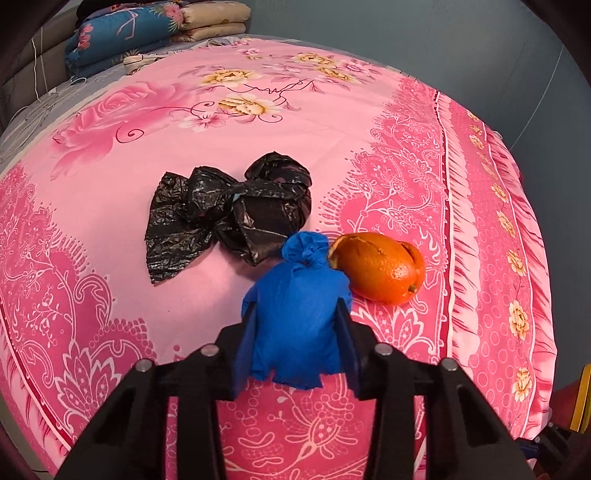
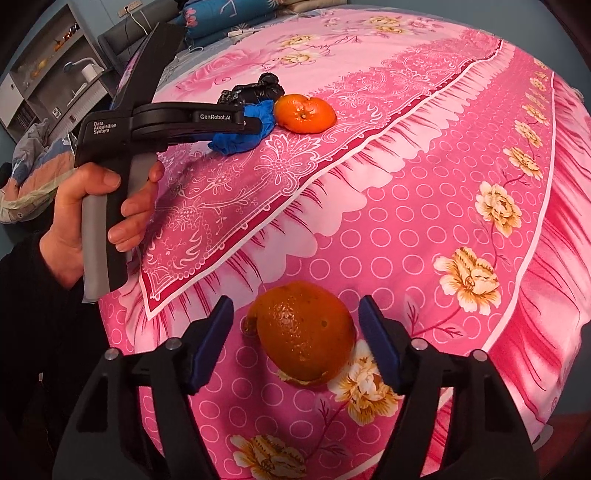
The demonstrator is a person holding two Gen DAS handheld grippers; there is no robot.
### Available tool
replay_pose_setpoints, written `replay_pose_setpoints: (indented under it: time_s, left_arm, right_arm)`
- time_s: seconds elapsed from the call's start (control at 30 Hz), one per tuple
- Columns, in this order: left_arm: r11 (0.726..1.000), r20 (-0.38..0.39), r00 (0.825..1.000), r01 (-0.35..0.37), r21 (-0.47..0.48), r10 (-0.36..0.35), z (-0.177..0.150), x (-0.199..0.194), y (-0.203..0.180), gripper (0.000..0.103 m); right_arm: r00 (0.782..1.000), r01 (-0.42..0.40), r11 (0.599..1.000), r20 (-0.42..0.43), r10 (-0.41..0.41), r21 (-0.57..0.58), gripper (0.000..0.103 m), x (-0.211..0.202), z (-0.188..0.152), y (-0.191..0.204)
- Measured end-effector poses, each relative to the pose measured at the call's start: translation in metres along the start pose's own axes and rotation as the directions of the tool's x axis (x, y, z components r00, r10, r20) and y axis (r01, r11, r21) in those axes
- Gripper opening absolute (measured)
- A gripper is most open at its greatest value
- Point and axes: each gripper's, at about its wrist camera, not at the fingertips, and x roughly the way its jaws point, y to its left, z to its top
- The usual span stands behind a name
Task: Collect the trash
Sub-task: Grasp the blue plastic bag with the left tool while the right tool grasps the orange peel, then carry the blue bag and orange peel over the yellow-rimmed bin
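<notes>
A blue knotted bundle (image 1: 299, 332) lies on the pink flowered bedspread (image 1: 122, 177), and my left gripper (image 1: 297, 304) is shut on it, both pads pressing its sides. Just right of it sits an orange peel shell (image 1: 380, 266), and behind it a knotted black plastic bag (image 1: 229, 210). In the right wrist view my right gripper (image 2: 295, 306) stands open around a second orange peel (image 2: 306, 328) near the bed's edge, with a gap at each pad. The same view shows the left gripper (image 2: 255, 118) on the blue bundle (image 2: 240, 142), beside the first peel (image 2: 304, 112) and the bag (image 2: 255, 92).
A person's hand (image 2: 92, 206) holds the left gripper's handle at the bed's left side. Folded quilts (image 1: 147, 33) are stacked at the far end of the bed. A shelf unit (image 2: 48, 74) stands beyond. The bedspread drops off at the right edge (image 2: 546, 258).
</notes>
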Motion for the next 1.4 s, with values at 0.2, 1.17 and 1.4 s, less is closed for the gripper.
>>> replay_pose_setpoints:
  time_s: [0.2,1.17,1.4]
  left_arm:
    - [1.000,0.015,1.000,-0.008,0.021,0.008,0.000,-0.006,-0.005,0.021]
    - [0.995,0.135,0.986,0.099,-0.015,-0.097,-0.089,-0.150,-0.019,0.016]
    - [0.991,0.161,0.978,0.127,0.031,-0.130,-0.103,-0.173,-0.044,0.016]
  right_arm:
    - [1.000,-0.008,1.000,-0.019,0.008,0.028,0.044,0.005,0.000,0.001]
    - [0.979,-0.150,0.986,0.150,0.138,0.070,0.036,-0.103,-0.026,0.007]
    - [0.967,-0.128,0.989,0.230,0.108,0.073,0.036,-0.142,-0.041,0.001]
